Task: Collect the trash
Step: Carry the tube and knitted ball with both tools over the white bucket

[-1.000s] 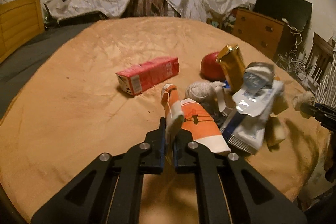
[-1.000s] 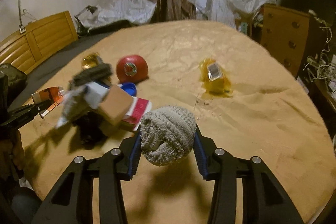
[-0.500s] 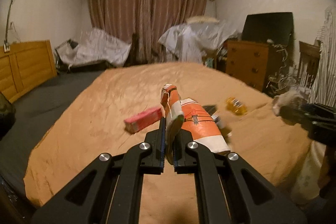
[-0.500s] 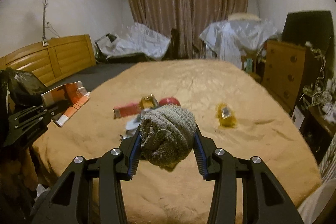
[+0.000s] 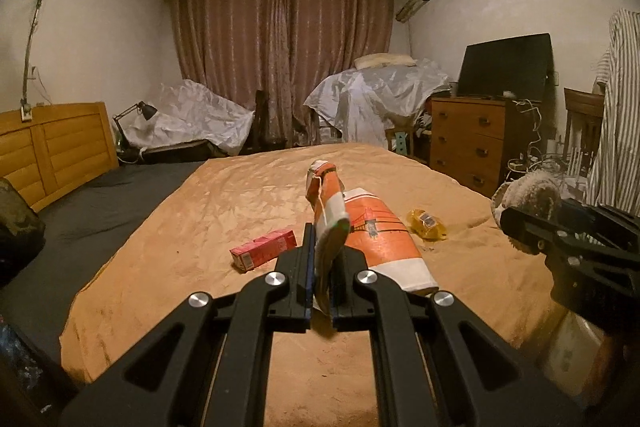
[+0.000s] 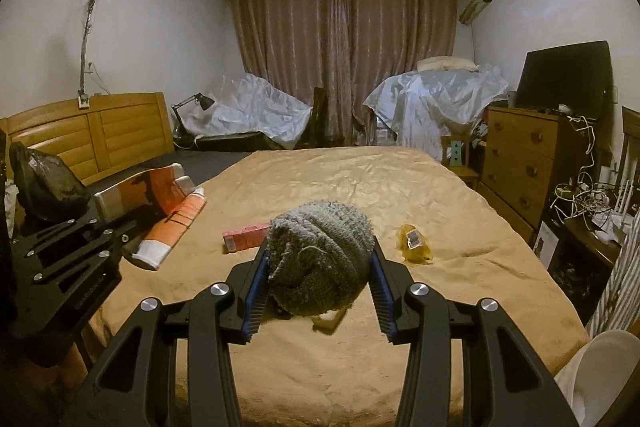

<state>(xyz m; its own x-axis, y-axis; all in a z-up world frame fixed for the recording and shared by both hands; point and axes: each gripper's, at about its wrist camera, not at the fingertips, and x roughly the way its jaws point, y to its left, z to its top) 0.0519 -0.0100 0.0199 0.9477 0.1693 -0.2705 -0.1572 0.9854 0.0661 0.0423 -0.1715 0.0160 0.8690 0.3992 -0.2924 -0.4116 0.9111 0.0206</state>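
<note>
1. My left gripper (image 5: 320, 291) is clamped tight on the thin edge of an orange-and-white carton (image 5: 372, 239), flattened at the pinch. Its long axis runs forward and a bit to the right of my fingers, and it hangs clear above the bed.
2. My right gripper (image 6: 318, 279) is squeezing a balled-up grey knitted cloth (image 6: 320, 259) between both pads, so that one's full too. The wad sits dead centre and bulges above the fingers.
3. Outward from there: both loads are in the air over the tan bedspread (image 6: 360, 187), nothing resting on it. In the right view, the carton shows off to the left, well apart from the cloth.
4. Still lying on the bed: a pink box (image 5: 264, 251), ahead and slightly left of the left fingers, long side across my view, and a crumpled yellow wrapper (image 6: 414, 243), ahead and right of the right fingers.
5. So I reckon the drop-off comes first. There's a dark bag (image 6: 44, 183) at the far left, nearest my left hand, but I can't tell if it's the bin.
</note>
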